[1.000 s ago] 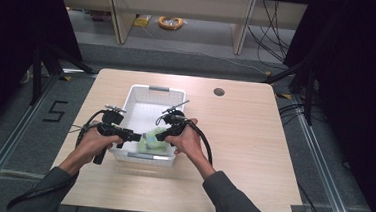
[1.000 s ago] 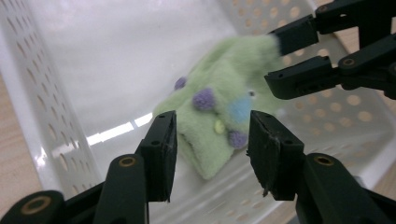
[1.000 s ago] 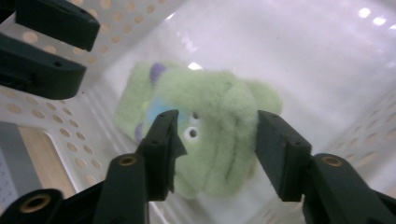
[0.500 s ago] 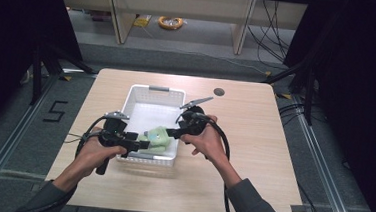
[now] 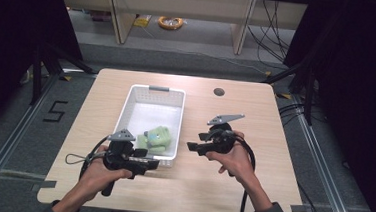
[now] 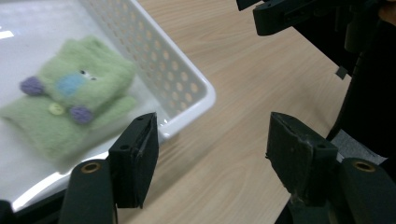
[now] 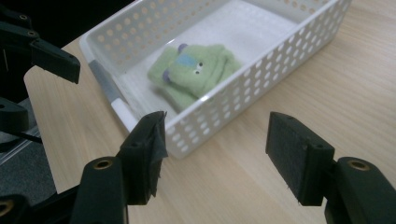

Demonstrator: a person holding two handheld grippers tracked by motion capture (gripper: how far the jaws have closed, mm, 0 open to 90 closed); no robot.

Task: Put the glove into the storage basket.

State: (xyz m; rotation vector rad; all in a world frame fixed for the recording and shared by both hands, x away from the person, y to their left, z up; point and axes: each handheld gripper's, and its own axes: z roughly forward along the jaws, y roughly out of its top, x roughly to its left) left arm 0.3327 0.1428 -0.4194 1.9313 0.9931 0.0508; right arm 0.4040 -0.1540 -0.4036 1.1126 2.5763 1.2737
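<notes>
A green felt toy (image 5: pixel 154 139) with purple ears and a blue snout lies flat in the near end of a white perforated basket (image 5: pixel 144 95). My left gripper (image 5: pixel 153 163) sits just outside the basket's near corner, pointing right. Its jaws have just been opening and are open, with bare table between them. In the left gripper view the toy (image 6: pixel 70 105) lies left of the gripper (image 6: pixel 215 156). My right gripper (image 5: pixel 191 147) is over the table to the right of the basket, pointing left. Its jaws have also just been opening and are open and empty. The right gripper view shows the toy (image 7: pixel 194 70) behind the basket wall (image 7: pixel 261 77).
The basket stands in the middle-left of a light wooden table (image 5: pixel 255 120) with a dark round hole (image 5: pixel 219 92) at the back. Cables trail from both grippers. Shelving and a floor with cables lie beyond the table's far edge.
Both grippers were at the green toy over the basket's near end. The toy now lies in the basket, and both grippers have drawn away, the left toward me, the right out to the right.
</notes>
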